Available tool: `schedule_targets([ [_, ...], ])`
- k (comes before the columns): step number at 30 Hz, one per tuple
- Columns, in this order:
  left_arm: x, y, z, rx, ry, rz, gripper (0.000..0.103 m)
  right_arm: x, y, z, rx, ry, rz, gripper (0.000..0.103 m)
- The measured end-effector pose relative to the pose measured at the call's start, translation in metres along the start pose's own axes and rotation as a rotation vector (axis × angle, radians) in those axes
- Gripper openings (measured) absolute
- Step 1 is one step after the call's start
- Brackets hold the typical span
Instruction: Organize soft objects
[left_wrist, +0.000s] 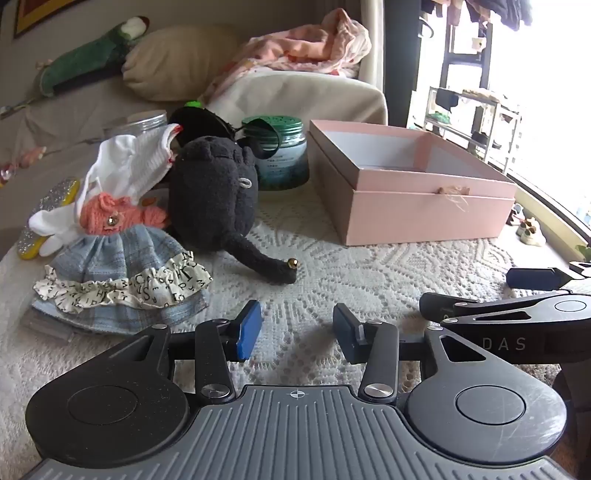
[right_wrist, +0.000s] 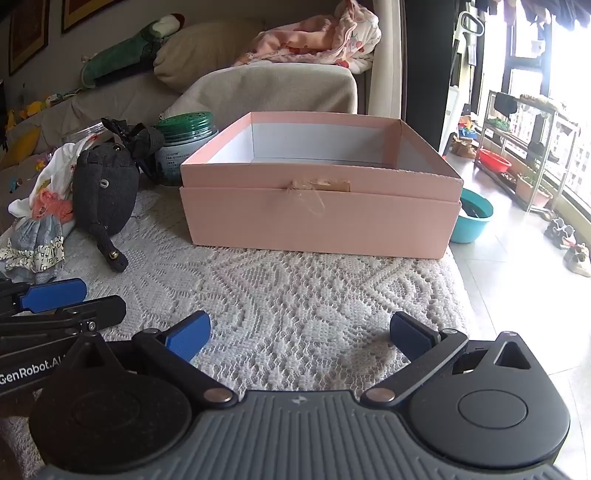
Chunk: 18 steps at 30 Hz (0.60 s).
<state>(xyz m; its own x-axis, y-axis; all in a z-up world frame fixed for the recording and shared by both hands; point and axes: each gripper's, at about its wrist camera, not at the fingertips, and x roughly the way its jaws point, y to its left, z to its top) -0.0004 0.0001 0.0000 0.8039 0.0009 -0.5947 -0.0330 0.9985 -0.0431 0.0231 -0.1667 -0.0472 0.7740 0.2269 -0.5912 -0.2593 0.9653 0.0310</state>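
Lace cloth (right_wrist: 295, 288) covers the table. Pink box (right_wrist: 321, 206), lid off, sits far right on the cloth; what shows of its inside is bare. Soft items are piled far left: black plush (left_wrist: 214, 195) upright, its tail stretched near-right on the cloth; doll (left_wrist: 118, 254) in a blue dress lying just left of it and touching it; white cloth (left_wrist: 129, 166) draped behind both. Green-lid jar (left_wrist: 277, 155) stands between plush and box.

Left gripper (left_wrist: 297, 332): low over the near cloth, jaws partly apart, nothing between them. Right gripper (right_wrist: 299, 332): close beside it on the right, facing the box, jaws wide, nothing held.
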Motion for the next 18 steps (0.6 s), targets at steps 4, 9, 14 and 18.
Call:
schedule_targets([
  [4, 0.0002, -0.0011, 0.0004, 0.007, 0.000, 0.006, 0.048, 0.0000, 0.0010, 0.0003, -0.018, 0.002, -0.014, 0.103],
  [9, 0.0000, -0.0001, -0.0001, 0.004, -0.003, 0.003, 0.048, 0.0001, 0.0010, 0.0002, -0.017, 0.002, -0.013, 0.103],
  [14, 0.0000, 0.0000, -0.0001, 0.005, -0.003, 0.003, 0.048, 0.0002, 0.0009, 0.0001, -0.017, 0.002, -0.013, 0.103],
  [18, 0.0000, -0.0002, -0.0001, 0.006, -0.003, 0.004, 0.048, 0.0003, 0.0009, 0.0001, -0.016, 0.002, -0.013, 0.103],
])
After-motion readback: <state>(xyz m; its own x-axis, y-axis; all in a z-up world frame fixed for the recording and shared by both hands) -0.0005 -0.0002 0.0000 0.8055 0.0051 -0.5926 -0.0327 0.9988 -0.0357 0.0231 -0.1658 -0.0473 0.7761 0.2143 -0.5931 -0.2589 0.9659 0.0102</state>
